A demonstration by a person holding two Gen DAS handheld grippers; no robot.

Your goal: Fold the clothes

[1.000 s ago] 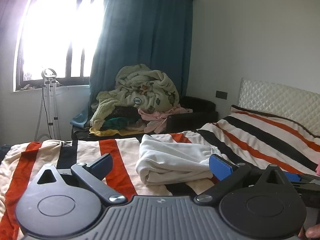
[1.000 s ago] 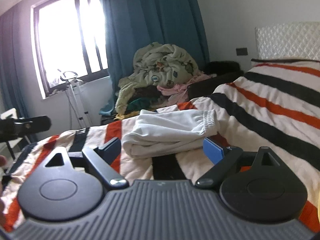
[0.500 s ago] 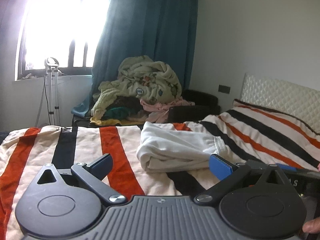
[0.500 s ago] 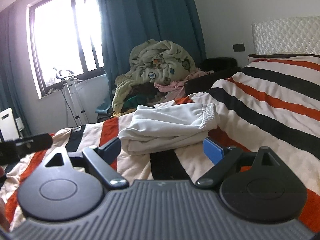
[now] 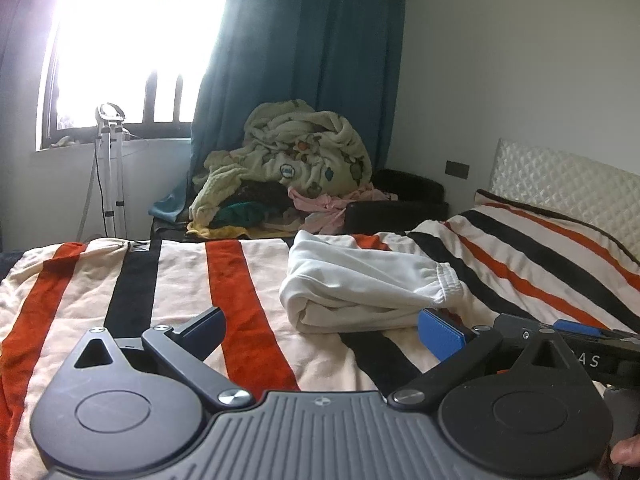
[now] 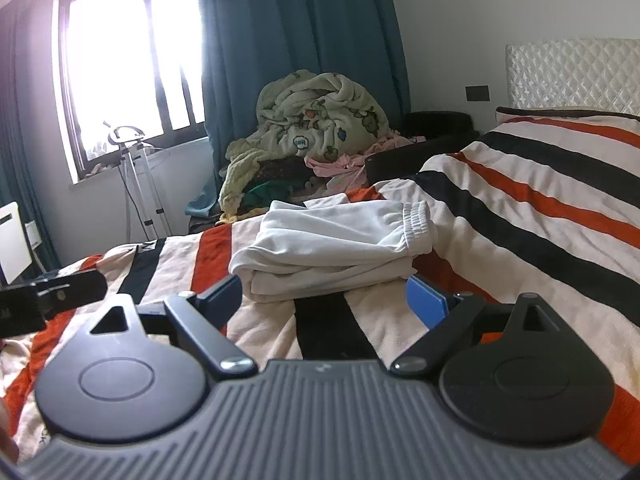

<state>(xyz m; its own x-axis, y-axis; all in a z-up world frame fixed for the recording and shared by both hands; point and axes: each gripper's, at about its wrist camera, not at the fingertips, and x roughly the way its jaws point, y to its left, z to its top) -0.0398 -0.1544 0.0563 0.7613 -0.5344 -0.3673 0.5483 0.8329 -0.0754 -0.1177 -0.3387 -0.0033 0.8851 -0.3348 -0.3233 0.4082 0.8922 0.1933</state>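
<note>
Change since earlier frames: both grippers have tilted to look lower and sit closer over the bed; the folded garment appears larger and nearer in each view, while it lies where it lay.
Left gripper [image 5: 320, 332]: held low and level above the striped blanket [image 5: 180, 280], pointing toward the window; jaws spread wide with nothing between them.
Right gripper [image 6: 324, 298]: held low and level beside the left one, aimed at the garment; jaws spread wide, empty, the two blue pads [image 6: 426, 304] just short of the cloth's near edge.
Folded garment [image 6: 336, 248]: white, stacked in flat layers on the blanket, elastic hem to the right; it lies ahead of both grippers, touched by neither.
Cross view: the right gripper's dark body enters the left wrist view at lower right; a fingertip [image 5: 626, 452] shows at that corner.
Laundry pile [image 5: 288, 172]: heaped beyond the bed's far edge, before the blue curtain [image 5: 304, 60].
Headboard [image 6: 572, 76]: white, quilted, at right.
</note>
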